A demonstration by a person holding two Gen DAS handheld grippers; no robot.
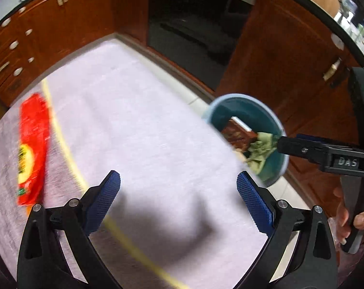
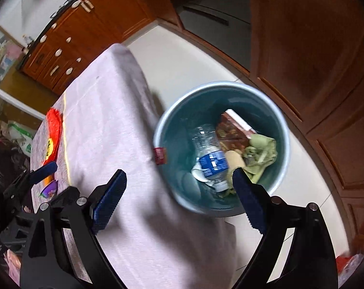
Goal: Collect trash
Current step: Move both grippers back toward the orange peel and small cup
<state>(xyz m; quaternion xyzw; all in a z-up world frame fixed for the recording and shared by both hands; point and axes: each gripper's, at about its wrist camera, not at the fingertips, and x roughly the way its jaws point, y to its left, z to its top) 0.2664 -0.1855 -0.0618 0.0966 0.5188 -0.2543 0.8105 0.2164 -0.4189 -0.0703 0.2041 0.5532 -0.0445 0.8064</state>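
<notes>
Blue pads on both grippers spread wide, nothing between them — left gripper [image 1: 178, 201] over the cloth-covered table [image 1: 138, 110], right gripper [image 2: 179, 201] at the table edge beside the teal bin [image 2: 221, 144]. Bin on the floor beside the table already holds a crushed bottle [image 2: 212, 162], brown carton [image 2: 232, 132] and green wrapper [image 2: 260, 155]. Left to collect — red glossy packet [image 1: 32, 149], flat at the table's far edge.

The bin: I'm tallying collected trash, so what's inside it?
Inside the bin: a crushed water bottle, a brown carton, crumpled green paper. Whatever lies beneath them is covered.
</notes>
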